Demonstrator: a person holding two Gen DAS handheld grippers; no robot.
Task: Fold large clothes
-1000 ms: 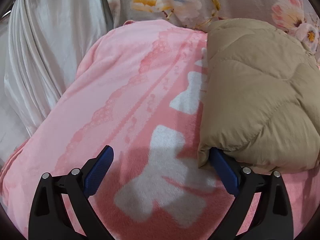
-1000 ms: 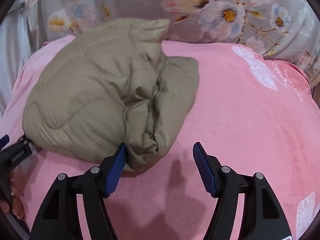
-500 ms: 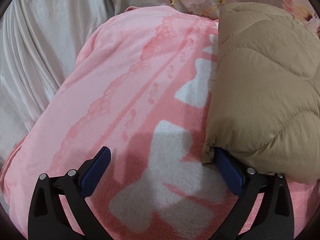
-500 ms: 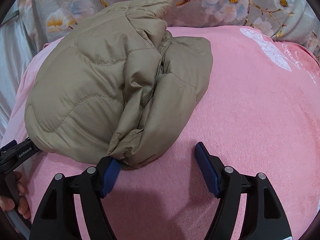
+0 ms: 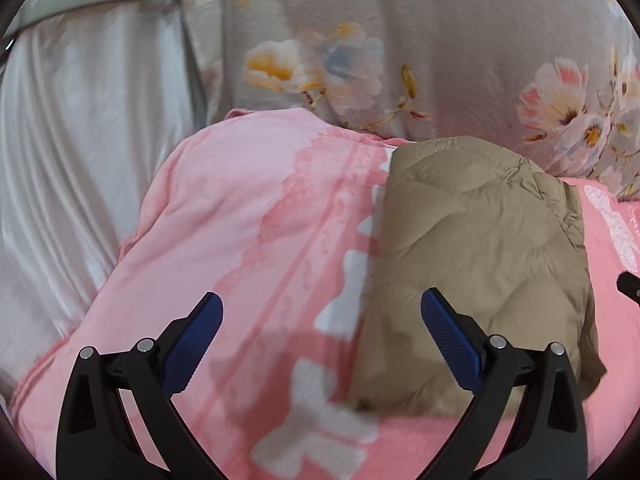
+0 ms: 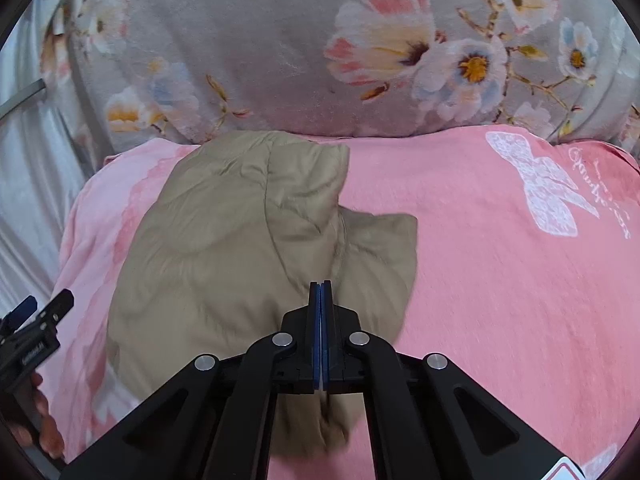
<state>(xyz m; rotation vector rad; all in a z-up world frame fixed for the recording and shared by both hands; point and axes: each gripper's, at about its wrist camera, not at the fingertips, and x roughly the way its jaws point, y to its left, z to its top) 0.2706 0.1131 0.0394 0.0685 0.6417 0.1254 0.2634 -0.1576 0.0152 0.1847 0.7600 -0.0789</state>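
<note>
Jacket (image 6: 240, 264) sat as a folded tan quilted bundle on the pink blanket (image 6: 500, 280), ahead of and below both sets of jaws, floral bedding (image 6: 280, 40) just behind it.

Right gripper (image 6: 321, 292): jaws had just snapped fully together, pads touching, nothing between them. They hung above the bundle's near right lobe, clear of the fabric.

Left gripper (image 5: 320, 316): jaws wide apart, empty. The bundle's left edge lay under the right-hand jaw; bare blanket showed between the two.

Risks as I read it:
- Fold looked loose. The right lobe stuck out from the main block, and puffy fill tends to spring back, so it could have crept open with no one pressing it.
- Closed right jaws sat directly over the seam; any drop or sweep there would have snagged a layer and dragged the fold apart.
- Left jaws straddling the edge could have caught the blanket together with the jacket if they closed low.
- Soft bed gives uneven support, so the bundle could have slumped.
</note>
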